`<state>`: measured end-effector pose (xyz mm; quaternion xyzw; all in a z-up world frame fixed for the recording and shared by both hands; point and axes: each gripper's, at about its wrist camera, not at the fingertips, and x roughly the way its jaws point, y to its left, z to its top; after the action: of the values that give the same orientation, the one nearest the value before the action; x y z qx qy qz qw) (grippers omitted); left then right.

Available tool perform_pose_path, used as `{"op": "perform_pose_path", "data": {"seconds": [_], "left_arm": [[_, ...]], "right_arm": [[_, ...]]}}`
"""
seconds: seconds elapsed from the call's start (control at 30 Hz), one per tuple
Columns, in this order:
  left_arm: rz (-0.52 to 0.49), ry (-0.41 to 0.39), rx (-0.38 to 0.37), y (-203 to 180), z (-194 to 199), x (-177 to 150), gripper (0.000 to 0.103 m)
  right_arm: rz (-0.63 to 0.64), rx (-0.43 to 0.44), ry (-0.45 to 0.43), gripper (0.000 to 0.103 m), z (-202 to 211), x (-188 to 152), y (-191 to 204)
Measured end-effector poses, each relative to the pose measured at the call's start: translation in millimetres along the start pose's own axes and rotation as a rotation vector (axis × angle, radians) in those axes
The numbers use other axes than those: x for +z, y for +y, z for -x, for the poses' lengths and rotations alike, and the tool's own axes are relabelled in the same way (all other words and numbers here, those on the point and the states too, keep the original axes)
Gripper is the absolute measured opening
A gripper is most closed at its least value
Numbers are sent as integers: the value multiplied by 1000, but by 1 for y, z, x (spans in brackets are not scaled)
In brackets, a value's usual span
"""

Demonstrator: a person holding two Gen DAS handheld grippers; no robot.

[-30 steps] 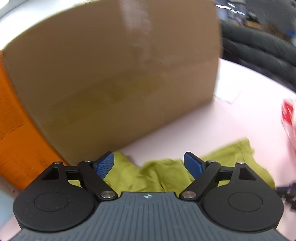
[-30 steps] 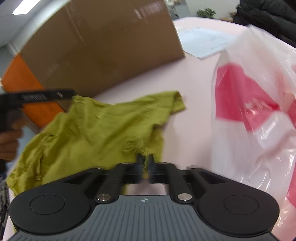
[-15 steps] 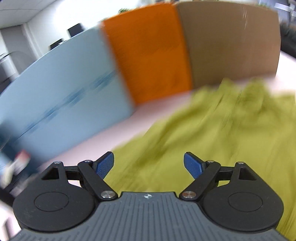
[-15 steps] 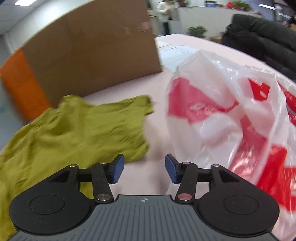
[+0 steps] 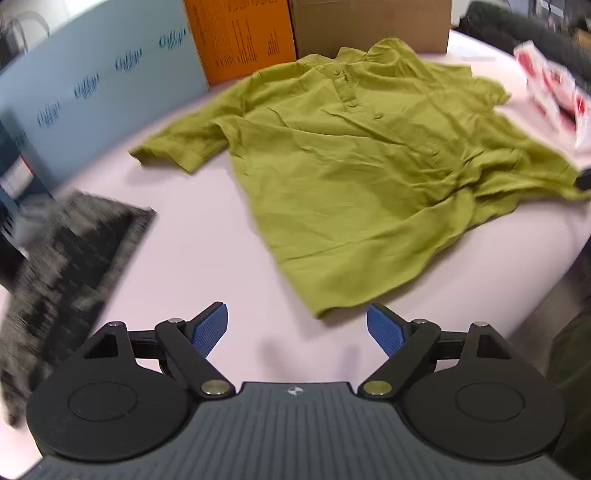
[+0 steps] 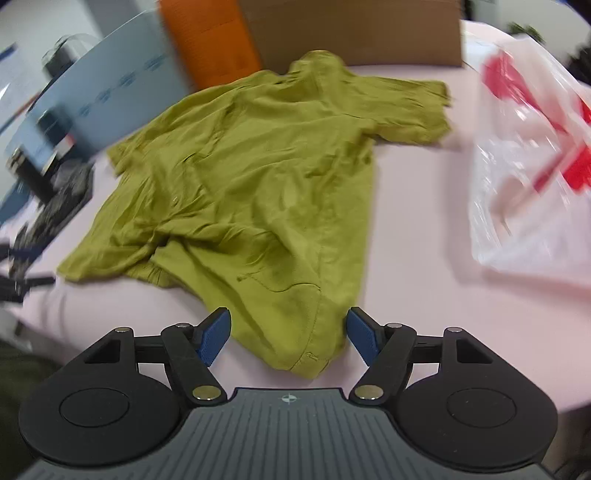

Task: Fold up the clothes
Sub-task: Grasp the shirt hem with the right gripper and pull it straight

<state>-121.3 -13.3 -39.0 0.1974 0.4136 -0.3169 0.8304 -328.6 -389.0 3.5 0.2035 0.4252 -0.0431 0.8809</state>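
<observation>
Two grippers face one green shirt [image 5: 354,162] spread front-up on the pink desk [image 5: 207,266], collar toward the boxes [image 5: 243,37]. Right gripper [image 6: 290,336], fingers just opened and holding nothing, straddles the hem corner; left gripper [image 5: 297,330], fingers wide and empty, sits just short of the other. A plastic bag [image 6: 532,155] lies beside.

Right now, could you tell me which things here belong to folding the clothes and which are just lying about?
For the job:
- green shirt, spread on the table
- left gripper, open
- right gripper, jaws just opening, shirt hem between them

Lying about:
- plastic bag
- cardboard box
- orange box
- dark cloth
</observation>
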Motion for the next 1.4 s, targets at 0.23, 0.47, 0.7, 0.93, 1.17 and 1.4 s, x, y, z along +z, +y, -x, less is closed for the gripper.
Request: {"op": "perform_pose_path", "data": {"seconds": [0.23, 0.47, 0.7, 0.93, 1.17, 1.4], "left_arm": [[376, -6, -189, 34, 3, -20, 82], [557, 8, -180, 27, -28, -9, 51], [472, -85, -124, 17, 8, 23, 4], [347, -141, -141, 32, 64, 35, 9], [271, 173, 52, 43, 29, -29, 33], [213, 6, 29, 35, 55, -5, 50]], "right_arm": [[-181, 47, -58, 77, 8, -12, -28], [-356, 164, -46, 34, -18, -11, -47], [-458, 396, -53, 9, 2, 5, -56], [-429, 407, -48, 10, 35, 32, -61], [-342, 45, 92, 61, 37, 19, -77], [-261, 163, -37, 62, 53, 51, -59]]}}
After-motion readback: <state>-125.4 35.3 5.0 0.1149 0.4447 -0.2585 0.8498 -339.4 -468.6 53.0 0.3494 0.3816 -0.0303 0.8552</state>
